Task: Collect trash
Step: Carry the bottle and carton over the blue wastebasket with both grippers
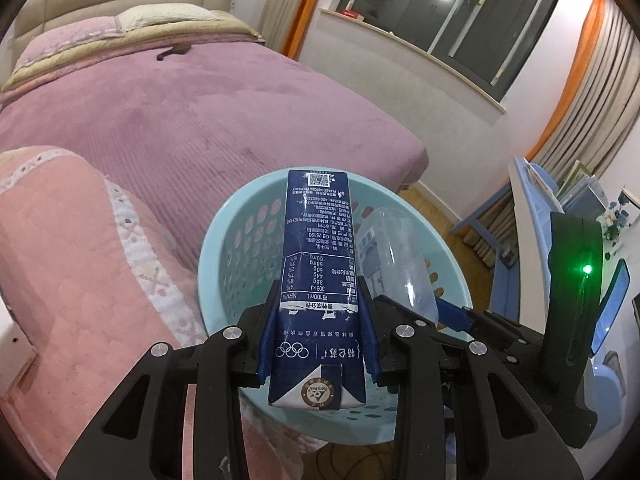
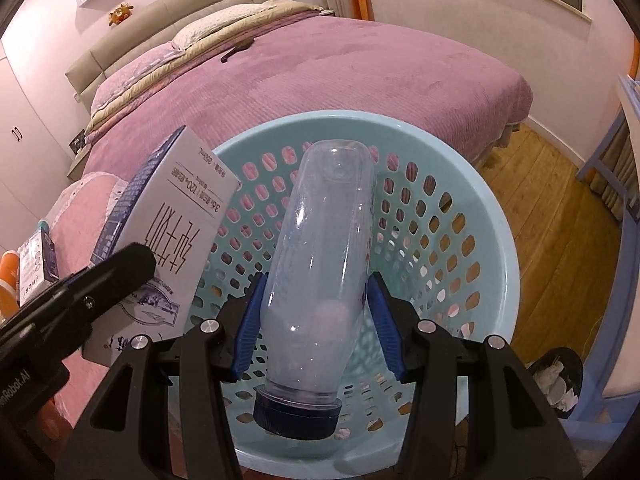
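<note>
Left hand-held gripper pinches a dark blue milk carton above the light blue perforated laundry basket. Right hand-held gripper clamps a clear plastic bottle, cap nearest the camera, over the same basket beside the purple bed.

A home bedroom: a wide bed with a purple cover and padded headboard fills the upper frame, beside curtains, a window and wood floor.

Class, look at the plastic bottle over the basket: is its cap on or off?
On. The clear bottle wears a dark blue cap on the end nearest the camera, above the pale blue basket.
</note>
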`<state>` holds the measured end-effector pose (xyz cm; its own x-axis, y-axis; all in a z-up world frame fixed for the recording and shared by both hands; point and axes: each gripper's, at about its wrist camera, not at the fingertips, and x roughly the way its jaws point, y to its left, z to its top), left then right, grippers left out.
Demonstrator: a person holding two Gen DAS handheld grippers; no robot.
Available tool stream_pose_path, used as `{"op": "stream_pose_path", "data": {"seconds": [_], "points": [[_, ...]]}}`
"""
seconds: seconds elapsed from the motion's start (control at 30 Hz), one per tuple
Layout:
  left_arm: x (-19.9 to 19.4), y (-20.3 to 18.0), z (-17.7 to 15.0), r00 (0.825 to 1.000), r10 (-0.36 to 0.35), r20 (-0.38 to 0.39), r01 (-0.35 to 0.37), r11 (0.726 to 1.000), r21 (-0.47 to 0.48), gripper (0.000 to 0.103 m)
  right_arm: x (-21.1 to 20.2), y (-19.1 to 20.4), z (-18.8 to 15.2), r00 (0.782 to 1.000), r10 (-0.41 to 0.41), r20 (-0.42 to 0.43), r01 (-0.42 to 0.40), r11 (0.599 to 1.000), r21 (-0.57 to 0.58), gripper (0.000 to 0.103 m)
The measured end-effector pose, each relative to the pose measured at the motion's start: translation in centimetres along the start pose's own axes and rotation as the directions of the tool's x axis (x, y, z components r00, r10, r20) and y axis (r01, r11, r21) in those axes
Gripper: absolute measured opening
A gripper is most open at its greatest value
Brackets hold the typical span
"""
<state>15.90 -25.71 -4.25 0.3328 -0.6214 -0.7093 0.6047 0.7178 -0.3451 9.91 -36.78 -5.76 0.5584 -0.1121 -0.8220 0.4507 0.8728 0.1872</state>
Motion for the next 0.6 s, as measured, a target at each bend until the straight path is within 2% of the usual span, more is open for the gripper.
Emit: {"op": "stream_pose_path", "data": {"seconds": [0.6], "points": [[0.62, -0.37, 0.02, 1.0, -0.019, -0.013, 0.019, 1.0, -0.004, 0.033, 0.21, -0.09, -0.43, 1.0, -0.016, -0.025, 0.016, 1.0, 0.007, 0.048]]}}
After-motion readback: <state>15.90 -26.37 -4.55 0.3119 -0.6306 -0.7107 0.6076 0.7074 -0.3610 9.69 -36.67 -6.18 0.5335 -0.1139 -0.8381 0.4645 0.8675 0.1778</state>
